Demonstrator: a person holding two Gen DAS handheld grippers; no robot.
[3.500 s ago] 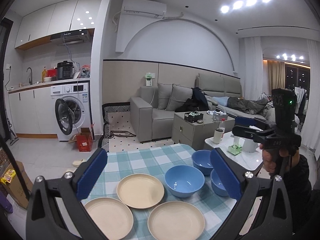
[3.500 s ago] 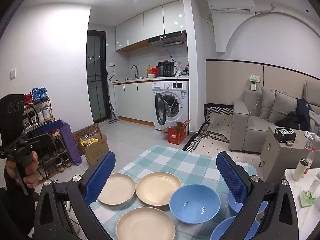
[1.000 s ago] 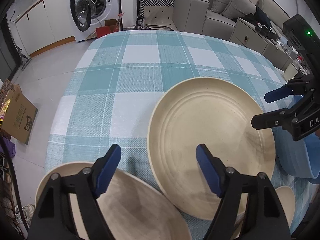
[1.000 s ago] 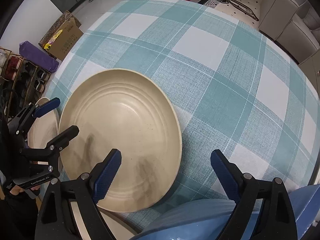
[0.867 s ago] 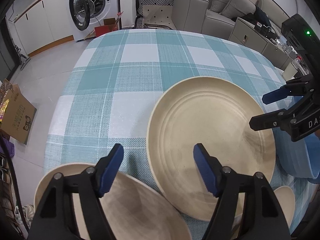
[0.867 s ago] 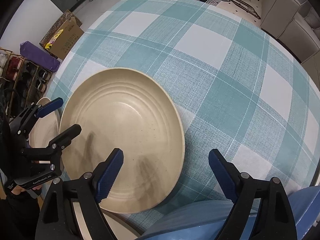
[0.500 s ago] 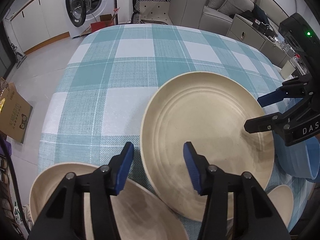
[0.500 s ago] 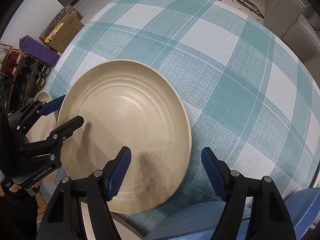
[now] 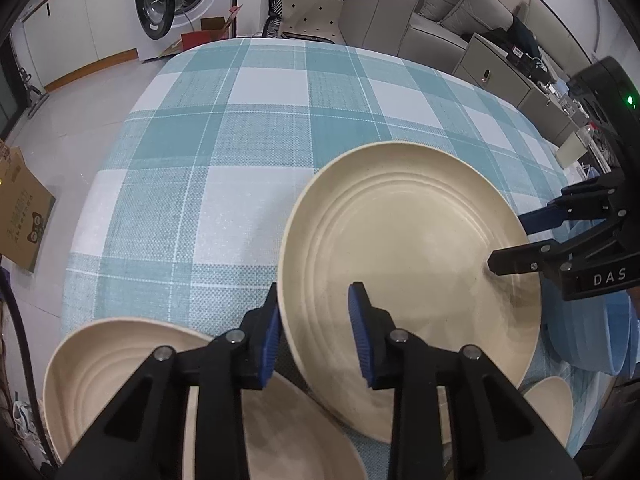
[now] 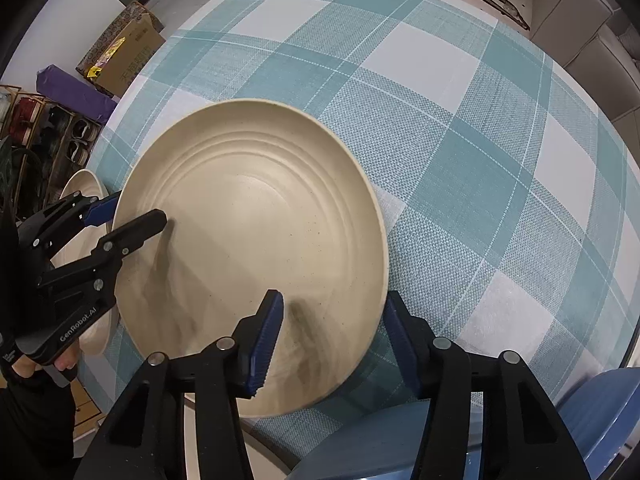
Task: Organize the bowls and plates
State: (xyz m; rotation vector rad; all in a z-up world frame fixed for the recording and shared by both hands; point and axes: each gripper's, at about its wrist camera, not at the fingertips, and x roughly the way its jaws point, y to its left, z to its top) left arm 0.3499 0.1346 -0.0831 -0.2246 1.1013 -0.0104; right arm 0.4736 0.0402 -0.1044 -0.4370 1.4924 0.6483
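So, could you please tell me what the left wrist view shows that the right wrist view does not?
Only the left wrist view shows the washing machine, the sofa and a third cream plate at lower right. Only the right wrist view shows the shoe rack and purple bag. Both show the big cream plate, both grippers straddling opposite edges of it, the checked tablecloth, a cardboard box and blue bowls.
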